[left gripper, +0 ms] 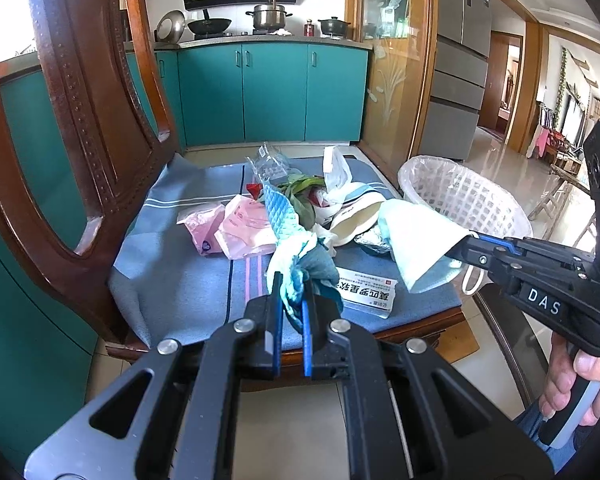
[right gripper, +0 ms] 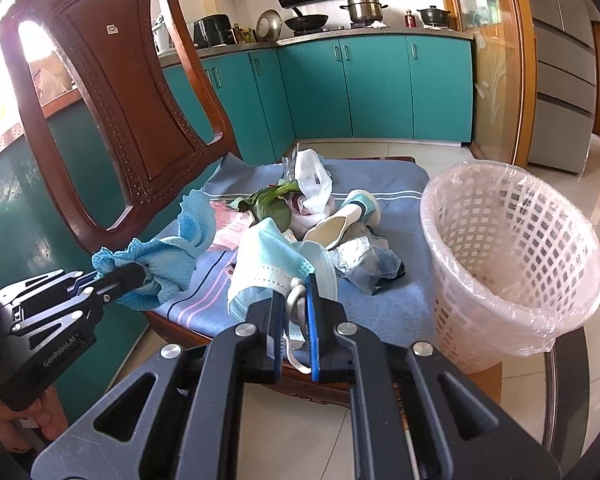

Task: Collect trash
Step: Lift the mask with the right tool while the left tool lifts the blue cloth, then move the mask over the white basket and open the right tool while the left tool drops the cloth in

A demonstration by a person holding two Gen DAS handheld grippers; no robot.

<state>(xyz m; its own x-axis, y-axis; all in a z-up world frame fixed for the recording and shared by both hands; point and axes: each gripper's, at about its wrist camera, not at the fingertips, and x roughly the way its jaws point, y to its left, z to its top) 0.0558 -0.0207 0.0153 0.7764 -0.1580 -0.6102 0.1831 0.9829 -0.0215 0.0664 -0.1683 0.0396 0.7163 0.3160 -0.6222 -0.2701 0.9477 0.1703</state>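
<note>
Trash lies on a chair's blue seat cushion [left gripper: 188, 280]. My left gripper [left gripper: 292, 280] is shut on a crumpled blue cloth wipe [left gripper: 296, 240], lifted over the cushion's front; it also shows in the right wrist view [right gripper: 168, 268]. My right gripper [right gripper: 296, 284] is shut on a white and light-blue face mask [right gripper: 268, 264], seen from the side in the left wrist view [left gripper: 416, 236]. A white lattice trash basket [right gripper: 512, 248] lined with a clear bag stands to the right of the chair, also in the left wrist view [left gripper: 460, 196].
Still on the cushion: pink plastic wrappers [left gripper: 236, 228], green leaves [right gripper: 268, 204], a white plastic bag [right gripper: 312, 184], a cream shoe insole [right gripper: 332, 232], crumpled foil [right gripper: 360, 256], a white printed box [left gripper: 368, 292]. The wooden chair back [right gripper: 112, 92] rises at left. Teal cabinets [right gripper: 380, 84] stand behind.
</note>
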